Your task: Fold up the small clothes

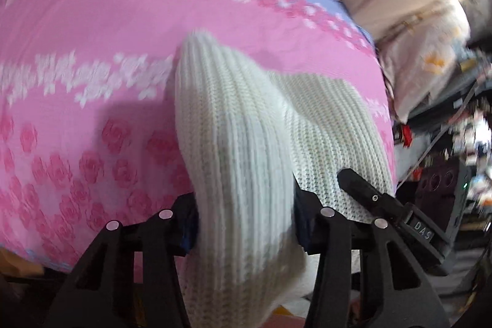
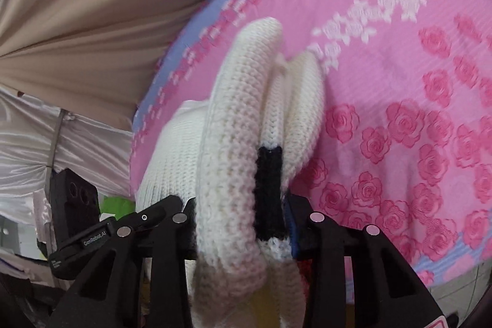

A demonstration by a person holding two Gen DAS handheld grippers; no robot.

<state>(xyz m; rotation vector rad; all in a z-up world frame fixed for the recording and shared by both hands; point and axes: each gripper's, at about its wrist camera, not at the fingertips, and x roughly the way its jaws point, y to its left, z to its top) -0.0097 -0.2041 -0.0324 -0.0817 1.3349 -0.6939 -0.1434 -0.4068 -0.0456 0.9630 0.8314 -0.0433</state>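
Since both the left gripper (image 1: 246,223) and right gripper (image 2: 243,214) pinch bunched folds, that chunky cream ribbed-knit garment (image 1: 233,125) looks soft, floppy; hems seem better holds.

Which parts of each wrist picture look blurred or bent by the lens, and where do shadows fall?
Left wrist view: pink bedspread pattern smeared, right-side clutter blurred, white knit garment sharper and casting a shadow leftwards; edges curve. Right wrist view: white flower band streaked, roses nearer crisper, beige curtain bowed by fisheye.
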